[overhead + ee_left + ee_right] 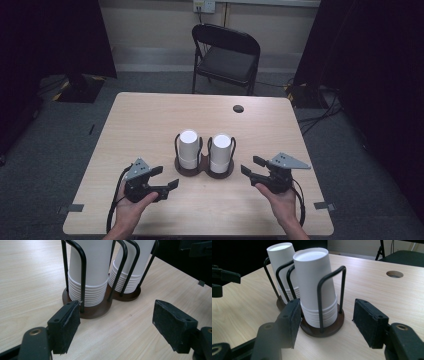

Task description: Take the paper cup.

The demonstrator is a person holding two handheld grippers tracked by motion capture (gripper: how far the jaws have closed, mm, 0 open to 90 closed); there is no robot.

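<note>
Left gripper (pixel 167 180) low, jaws apart; right gripper (pixel 251 167) jaws apart, nothing between.

The high view looks forward and down over the light wooden table (pixel 150 125). Both gripper views sit low and close, sharing the two white paper-cup stacks (pixel 92 272) (pixel 317 282).

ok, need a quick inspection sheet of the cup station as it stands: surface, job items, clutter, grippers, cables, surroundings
Surface: light wood table, bare, with a cable hole near the far edge.
Job's things: two stacks of white paper cups, upside down, in a black twin wire holder at mid-table.
Clutter: nothing seen; grey tape marks at the near corners.
Grippers: left gripper and right gripper flank the holder, jaws open, holding nothing.
Cables: gripper cable trails off the near edge; loose cables on the floor at right.
Surroundings: black folding chair beyond the table, dark curtains at the sides.
</note>
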